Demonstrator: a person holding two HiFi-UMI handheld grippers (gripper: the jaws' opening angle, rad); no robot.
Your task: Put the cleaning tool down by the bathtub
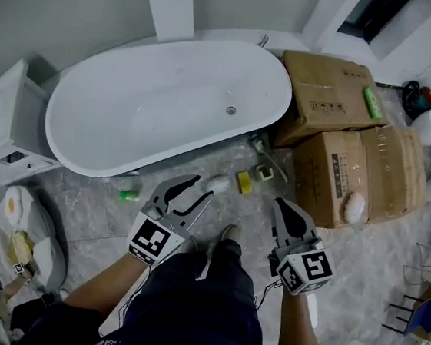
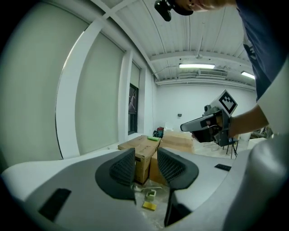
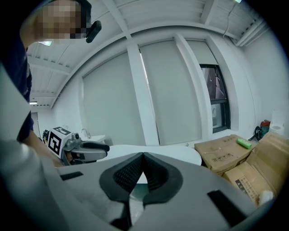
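The white bathtub (image 1: 112, 129) stands across the far side of the floor. On the floor by its near right end lie a white rounded tool (image 1: 218, 182), a yellow sponge (image 1: 244, 181) and a small green-and-white piece (image 1: 264, 173). My left gripper (image 1: 200, 188) is open and empty, its tips just short of the white tool. In the left gripper view, the sponge (image 2: 149, 206) shows through the gap of the left gripper (image 2: 145, 155). My right gripper (image 1: 281, 206) hangs to the right, above the floor. Its jaws meet with nothing between them in the right gripper view (image 3: 142, 155).
Two cardboard boxes (image 1: 355, 172) stand right of the tub, a green bottle (image 1: 373, 102) on the far one and a white brush (image 1: 354, 207) on the near one. A small green item (image 1: 129, 194) lies under the tub's edge. A white cabinet (image 1: 4, 128) stands at left.
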